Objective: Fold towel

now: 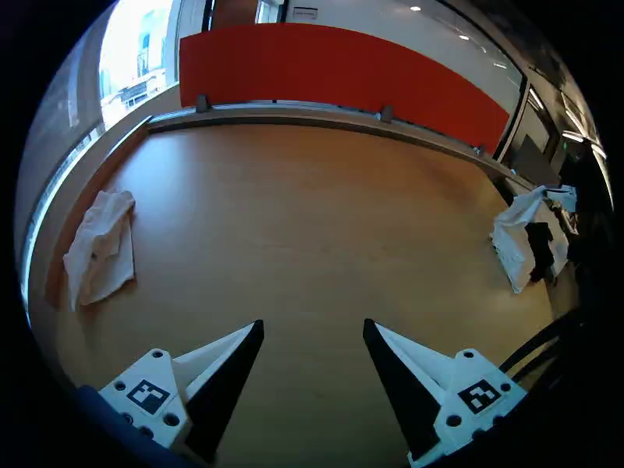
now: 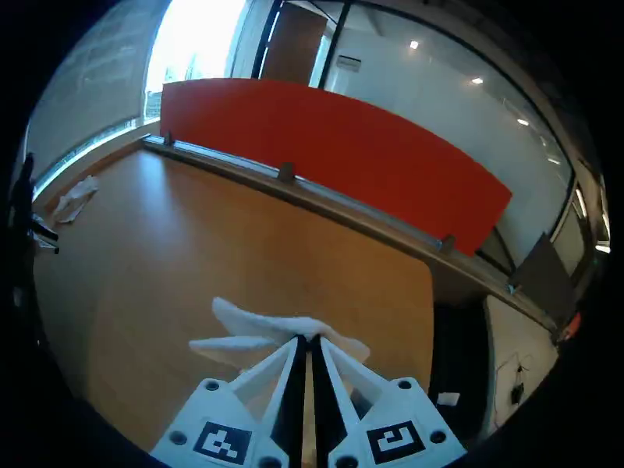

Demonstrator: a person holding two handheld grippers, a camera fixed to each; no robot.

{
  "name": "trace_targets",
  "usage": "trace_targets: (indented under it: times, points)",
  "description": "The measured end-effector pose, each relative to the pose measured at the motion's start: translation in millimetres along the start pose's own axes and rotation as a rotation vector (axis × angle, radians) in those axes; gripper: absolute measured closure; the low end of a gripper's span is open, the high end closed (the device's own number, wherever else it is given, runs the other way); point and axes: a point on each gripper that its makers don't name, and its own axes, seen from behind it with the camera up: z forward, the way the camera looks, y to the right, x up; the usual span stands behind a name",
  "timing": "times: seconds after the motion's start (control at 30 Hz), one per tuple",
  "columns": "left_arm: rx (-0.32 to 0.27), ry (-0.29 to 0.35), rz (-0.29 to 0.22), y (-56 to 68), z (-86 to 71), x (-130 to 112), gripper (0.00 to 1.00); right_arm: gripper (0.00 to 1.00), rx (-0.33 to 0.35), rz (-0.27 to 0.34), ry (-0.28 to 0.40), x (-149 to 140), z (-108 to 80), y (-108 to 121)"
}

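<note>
Pinching a white towel (image 2: 265, 329) between its nearly closed fingers, your right gripper (image 2: 307, 338) holds it near one end of the wooden table (image 2: 195, 249). Your left gripper (image 1: 313, 323) hangs wide open above bare wood, and a crumpled towel (image 1: 100, 246) lies well apart at the table's opposite end.

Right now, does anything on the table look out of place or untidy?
Yes. One white towel lies crumpled near the table edge, at the left of the left gripper view. The right gripper has its jaws shut on a second towel, also bunched. Nothing looks spilled or damaged.
</note>
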Motion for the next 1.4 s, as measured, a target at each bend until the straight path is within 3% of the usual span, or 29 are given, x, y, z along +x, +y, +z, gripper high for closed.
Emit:
trace_targets:
  times: [0.23, 0.67, 1.4]
  points:
    - [-0.009, -0.006, 0.011, 5.9, 1.3, -2, 0.06, 0.95, -0.027, 0.045, -0.049, -40, -12.9, 7]
    - [-0.01, -0.014, 0.026, 7.3, 1.3, -4, 0.06, 0.95, -0.057, 0.1, -0.106, -84, -19.1, 11]
    - [-0.003, -0.019, 0.043, 5.1, -0.6, -5, 0.06, 0.95, -0.093, 0.191, -0.275, -186, -11.6, 11]
